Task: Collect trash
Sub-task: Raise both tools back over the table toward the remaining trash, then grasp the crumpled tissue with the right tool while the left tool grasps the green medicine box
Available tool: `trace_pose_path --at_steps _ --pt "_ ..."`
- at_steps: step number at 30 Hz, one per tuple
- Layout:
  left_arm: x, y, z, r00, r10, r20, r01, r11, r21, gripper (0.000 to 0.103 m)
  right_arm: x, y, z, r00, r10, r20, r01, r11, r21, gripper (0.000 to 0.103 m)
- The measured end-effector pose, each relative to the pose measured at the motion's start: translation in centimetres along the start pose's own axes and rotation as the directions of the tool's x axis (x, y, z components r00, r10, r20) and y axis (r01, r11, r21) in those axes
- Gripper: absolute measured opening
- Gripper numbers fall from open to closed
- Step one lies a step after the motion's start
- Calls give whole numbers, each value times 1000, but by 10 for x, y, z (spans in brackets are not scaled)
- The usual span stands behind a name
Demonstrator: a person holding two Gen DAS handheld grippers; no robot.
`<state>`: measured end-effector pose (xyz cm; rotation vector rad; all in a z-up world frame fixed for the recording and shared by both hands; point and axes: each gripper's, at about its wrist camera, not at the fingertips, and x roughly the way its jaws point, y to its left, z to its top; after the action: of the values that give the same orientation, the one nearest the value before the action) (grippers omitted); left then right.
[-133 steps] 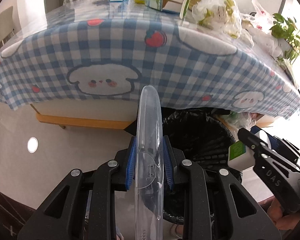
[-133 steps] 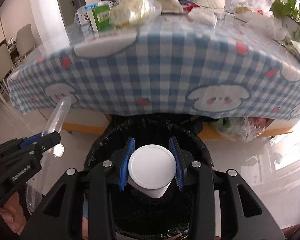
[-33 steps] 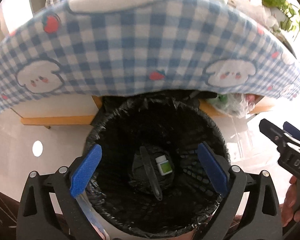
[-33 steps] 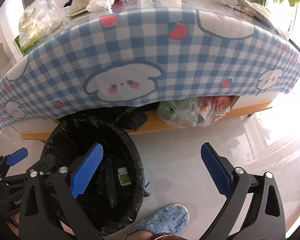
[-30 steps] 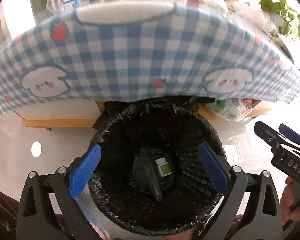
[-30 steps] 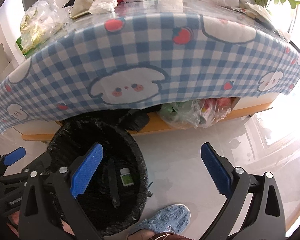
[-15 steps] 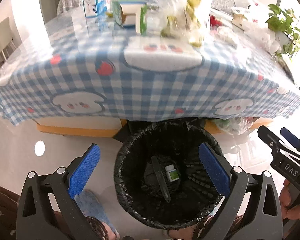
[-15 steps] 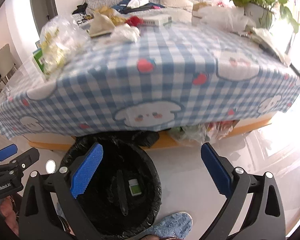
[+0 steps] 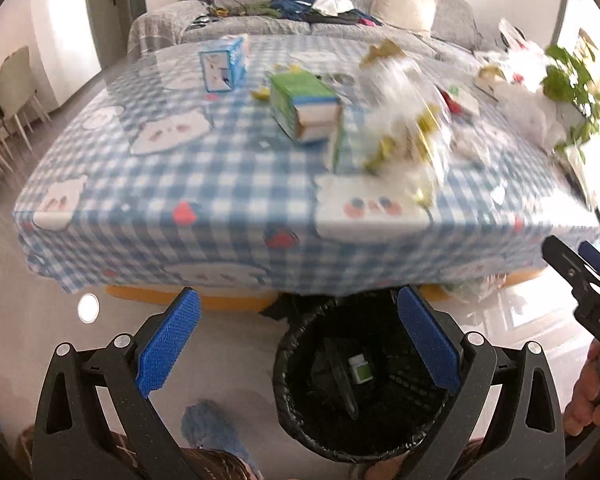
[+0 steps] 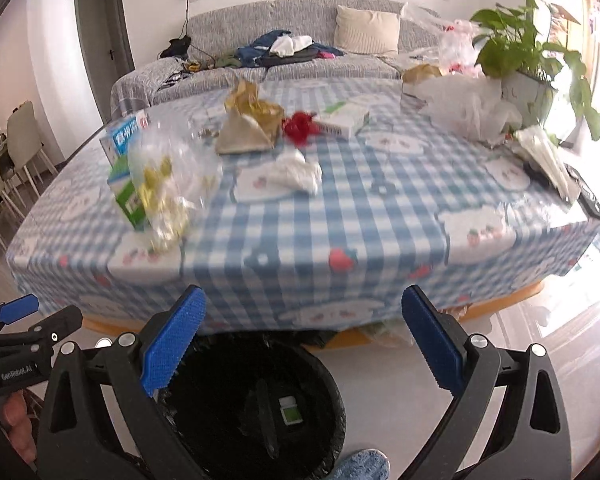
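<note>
Both the left gripper (image 9: 300,344) and right gripper (image 10: 300,344) gape wide, empty. Below them the black bin (image 10: 324,364) at the table's (image 10: 340,240) edge holds a dark, blurred strip (image 10: 266,420), long axis pointing toward the table, with a small green-white box (image 10: 290,410) to its right.

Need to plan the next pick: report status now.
Left claw open, empty; right claw open, empty. Black-lined trash bin holds small green-white bottle. Clear crinkled plastic bag on checked table, path unobstructed.
</note>
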<state>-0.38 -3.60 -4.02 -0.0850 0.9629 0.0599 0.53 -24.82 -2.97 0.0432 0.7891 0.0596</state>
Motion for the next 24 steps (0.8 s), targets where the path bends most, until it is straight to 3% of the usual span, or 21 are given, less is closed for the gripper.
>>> trace_pose_path --at_steps 12,24 --pt "3 29 79 998 40 41 -38 998 -49 97 12 7 54 998 -44 39 47 996 -76 94" --pt "51 32 143 1000 25 -11 -26 996 -91 97 66 -6 71 1000 -15 2 15 1000 -28 93"
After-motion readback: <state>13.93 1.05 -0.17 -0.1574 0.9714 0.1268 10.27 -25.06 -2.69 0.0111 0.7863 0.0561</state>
